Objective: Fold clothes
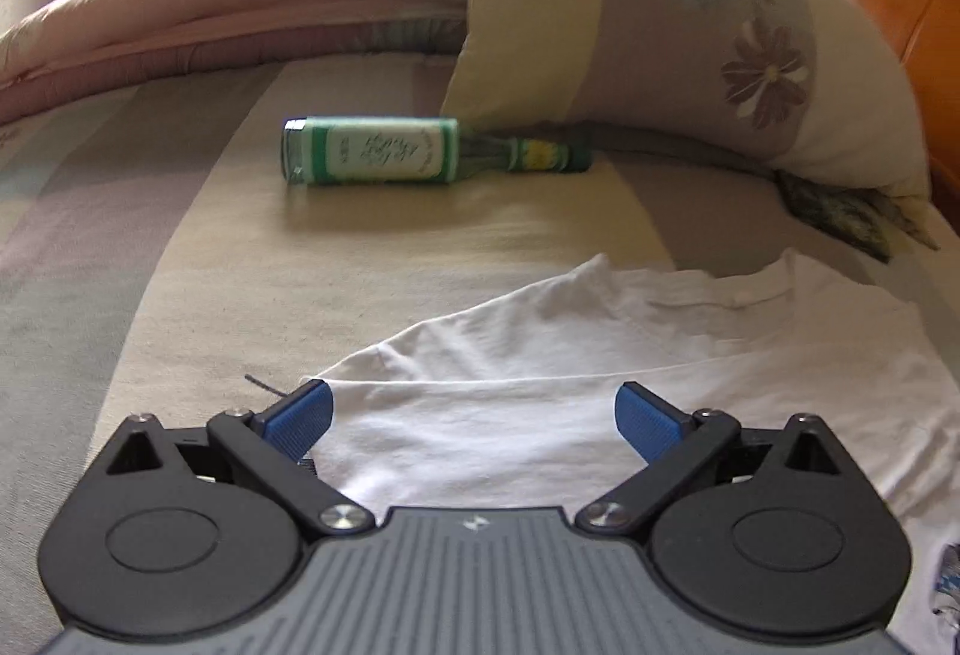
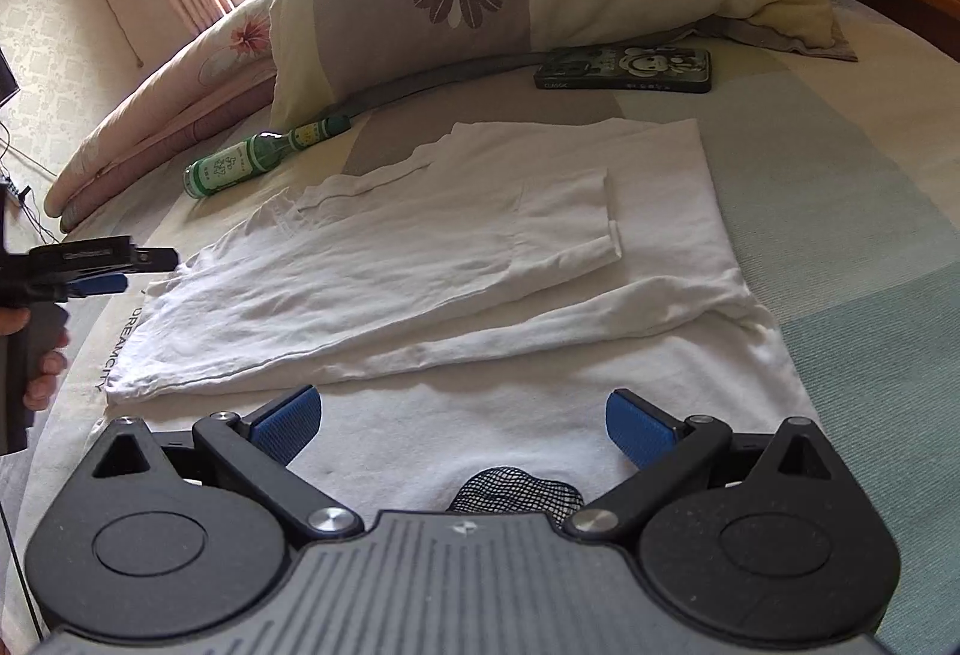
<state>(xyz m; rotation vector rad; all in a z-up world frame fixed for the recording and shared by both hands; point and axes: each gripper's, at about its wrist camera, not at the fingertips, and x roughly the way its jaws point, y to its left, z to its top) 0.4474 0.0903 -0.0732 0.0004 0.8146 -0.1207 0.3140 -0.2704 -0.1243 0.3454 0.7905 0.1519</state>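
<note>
Right claw spread over white shirt, green bottle beyond.

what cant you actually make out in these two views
- Bottle label text: blurred in left wrist view, too small in right.
- White shirt near hem: hidden by the right gripper body in right wrist view.
- Black mesh item: mostly covered by that gripper.
</note>
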